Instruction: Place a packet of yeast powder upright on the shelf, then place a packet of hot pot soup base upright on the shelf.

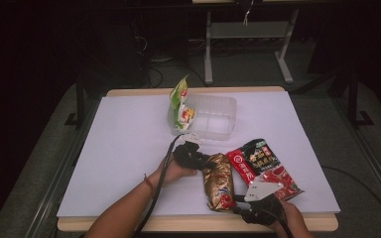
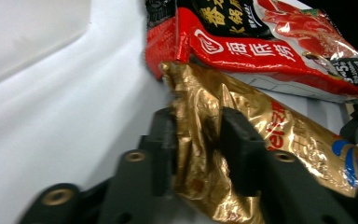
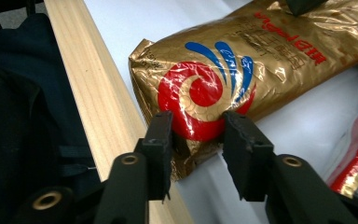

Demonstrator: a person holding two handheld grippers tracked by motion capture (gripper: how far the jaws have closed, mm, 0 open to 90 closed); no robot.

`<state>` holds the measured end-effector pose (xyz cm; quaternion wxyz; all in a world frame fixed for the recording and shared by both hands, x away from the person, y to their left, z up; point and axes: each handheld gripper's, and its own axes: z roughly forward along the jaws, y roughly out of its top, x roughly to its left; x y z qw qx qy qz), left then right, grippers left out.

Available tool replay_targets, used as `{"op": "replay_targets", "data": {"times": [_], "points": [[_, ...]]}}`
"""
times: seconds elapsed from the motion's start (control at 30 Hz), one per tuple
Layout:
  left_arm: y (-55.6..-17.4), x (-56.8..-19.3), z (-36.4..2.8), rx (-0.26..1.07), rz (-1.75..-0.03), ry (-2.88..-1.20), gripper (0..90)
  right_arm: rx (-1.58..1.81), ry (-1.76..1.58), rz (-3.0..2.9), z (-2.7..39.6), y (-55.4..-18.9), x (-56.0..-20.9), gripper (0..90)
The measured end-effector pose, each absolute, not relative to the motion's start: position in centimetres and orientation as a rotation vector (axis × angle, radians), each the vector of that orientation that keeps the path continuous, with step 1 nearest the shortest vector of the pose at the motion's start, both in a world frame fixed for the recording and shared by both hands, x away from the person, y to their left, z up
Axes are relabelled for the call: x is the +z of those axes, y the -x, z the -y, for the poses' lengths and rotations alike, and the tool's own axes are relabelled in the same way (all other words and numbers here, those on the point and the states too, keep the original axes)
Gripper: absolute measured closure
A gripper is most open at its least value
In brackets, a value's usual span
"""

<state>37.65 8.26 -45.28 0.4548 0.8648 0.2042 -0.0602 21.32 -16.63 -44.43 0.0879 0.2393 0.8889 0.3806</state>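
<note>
My left gripper [image 2: 198, 140] clamps the crumpled top of the gold foil packet [image 2: 261, 140]. My right gripper [image 3: 196, 135] brackets its lower end on the table [image 1: 124, 144], its pads spread and not pressing.

The print on the red packet [image 1: 264, 166] is too small to read from above, and in the left gripper view its top and right side run off the picture's edge. The gold packet [image 2: 242, 140] is cut off there too, at the bottom and right, and the part squeezed between the jaws is hidden. In the right gripper view its far end leaves the frame at the top right, and its near corner sits behind the black jaws. The label on the green packet [image 1: 181, 104] standing in the clear tray [image 1: 218, 119] is too blurred to make out. The room beyond the table is too dark to tell much.
</note>
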Motion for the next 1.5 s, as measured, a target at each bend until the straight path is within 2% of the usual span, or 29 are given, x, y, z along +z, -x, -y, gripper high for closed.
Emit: {"op": "replay_targets", "data": {"times": [0.03, 0.07, 0.13, 0.37, 0.53, 1.03, 1.5], "points": [[-37.7, -45.3, -8.4, -0.123, -0.512, -2.128, 77.7, 1.139, -0.708, -2.643, 16.6, -21.3, -44.4, 60.3], [-37.7, -45.3, -8.5, -0.115, -0.519, -2.12, 82.6, 1.146, -0.706, -2.639, 16.6, -21.3, -44.4, 59.2], [-37.6, -45.3, -8.6, -0.093, -0.52, -2.117, 84.4, 1.148, -0.698, -2.63, 16.7, -21.3, -44.3, 57.8], [-36.9, -44.1, -9.4, -0.028, -0.519, -2.075, 86.0, 1.198, -0.673, -2.558, 17.3, -21.4, -43.5, 48.6], [-36.7, -41.8, -12.3, 0.026, -0.556, -1.959, 86.4, 1.238, -0.72, -2.451, 18.6, -22.0, -42.6, 43.6], [-35.8, -38.3, -17.6, 0.116, -0.623, -1.772, 87.0, 1.256, -0.941, -2.19, 24.7, -24.2, -41.3, 40.8], [-35.2, -36.9, -18.5, 0.144, -0.601, -1.71, 87.0, 1.22, -0.986, -2.102, 27.2, -24.5, -41.3, 38.4]]}}
